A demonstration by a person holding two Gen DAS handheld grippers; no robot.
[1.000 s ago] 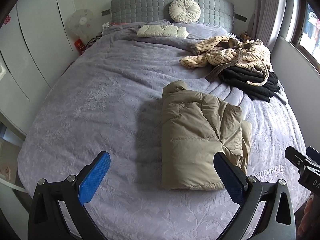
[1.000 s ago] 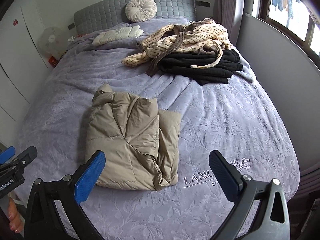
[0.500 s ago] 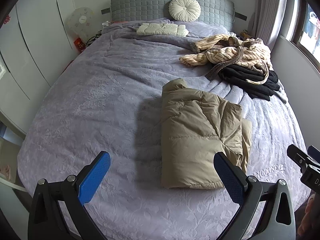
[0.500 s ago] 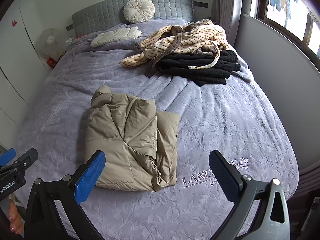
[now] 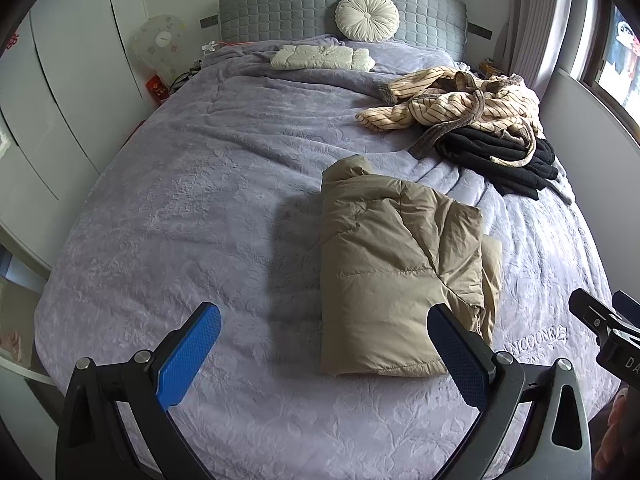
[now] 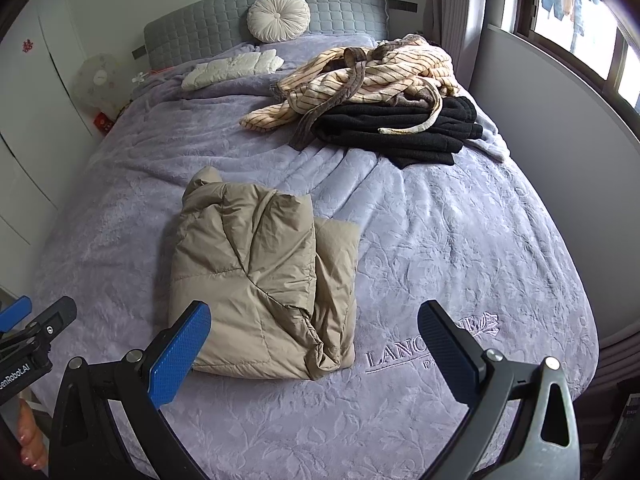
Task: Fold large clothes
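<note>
A beige puffer jacket [image 5: 396, 268] lies folded into a thick rectangle on the lilac bedspread [image 5: 192, 208], near the foot of the bed. It also shows in the right wrist view [image 6: 264, 276]. My left gripper [image 5: 324, 356] is open and empty, held above the foot of the bed just short of the jacket. My right gripper [image 6: 314, 350] is open and empty, hovering over the jacket's near right corner. Each gripper's tip shows at the edge of the other's view.
A striped cream robe [image 6: 372, 76] lies loose on a folded black garment [image 6: 404, 128] at the far right. A folded white garment [image 5: 320, 57] and a round cushion [image 5: 367, 17] sit by the grey headboard. Wardrobe doors stand left, a wall and window right.
Both grippers have drawn back and up slightly from the bed, staying open. The jacket has not moved.
</note>
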